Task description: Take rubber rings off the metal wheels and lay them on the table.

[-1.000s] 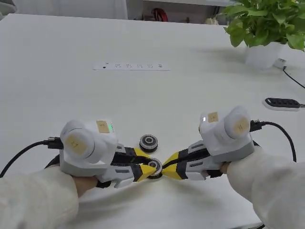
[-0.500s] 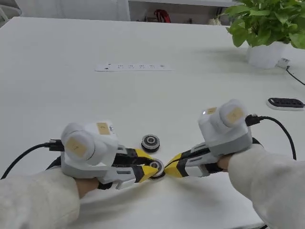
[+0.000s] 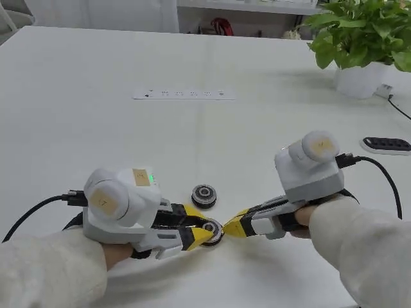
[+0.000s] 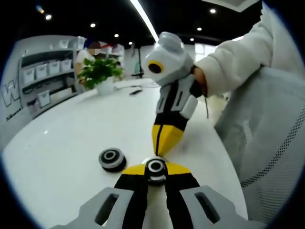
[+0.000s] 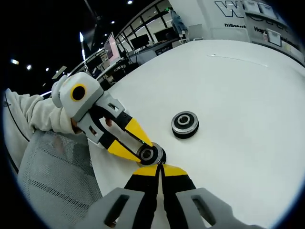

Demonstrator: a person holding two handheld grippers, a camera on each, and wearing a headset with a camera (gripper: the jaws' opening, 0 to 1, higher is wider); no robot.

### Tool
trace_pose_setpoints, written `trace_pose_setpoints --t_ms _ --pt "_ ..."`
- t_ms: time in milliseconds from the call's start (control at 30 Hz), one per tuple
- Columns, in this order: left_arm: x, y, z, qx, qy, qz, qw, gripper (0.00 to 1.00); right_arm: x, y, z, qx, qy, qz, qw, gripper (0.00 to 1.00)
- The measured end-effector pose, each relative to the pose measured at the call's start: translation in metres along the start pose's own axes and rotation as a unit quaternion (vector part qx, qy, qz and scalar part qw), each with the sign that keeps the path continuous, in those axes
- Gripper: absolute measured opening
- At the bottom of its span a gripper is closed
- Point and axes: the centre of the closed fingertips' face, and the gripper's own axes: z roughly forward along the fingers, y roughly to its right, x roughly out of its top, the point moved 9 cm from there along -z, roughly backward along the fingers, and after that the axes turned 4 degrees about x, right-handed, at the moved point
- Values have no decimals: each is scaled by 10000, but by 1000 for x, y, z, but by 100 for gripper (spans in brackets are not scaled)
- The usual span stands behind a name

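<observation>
2 metal wheels in play, each a small silvery disc with a dark rubber ring round its rim and a bright hub in the middle. The held wheel (image 3: 214,230) (image 4: 156,170) (image 5: 149,154) sits face-up, low at the table (image 3: 96,141), pinched across its rim by the yellow tips of the left gripper (image 3: 204,232), with the right gripper (image 3: 227,227) touching its closed tips to the rim from the opposite side. The free wheel (image 3: 203,196) (image 4: 112,159) (image 5: 185,123) lies flat on the tabletop just beyond, near but apart, ring on, nothing touching it.
</observation>
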Motion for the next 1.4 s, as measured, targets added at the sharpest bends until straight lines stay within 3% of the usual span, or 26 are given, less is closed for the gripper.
trace_pose_setpoints --t_ms 500,1400 --pt "-2 0 -1 9 100 9 9999 14 1 -1 -2 140 193 578 9980 0" --pt "-2 1 -1 31 46 113 9999 14 7 -9 1 239 182 648 9974 0"
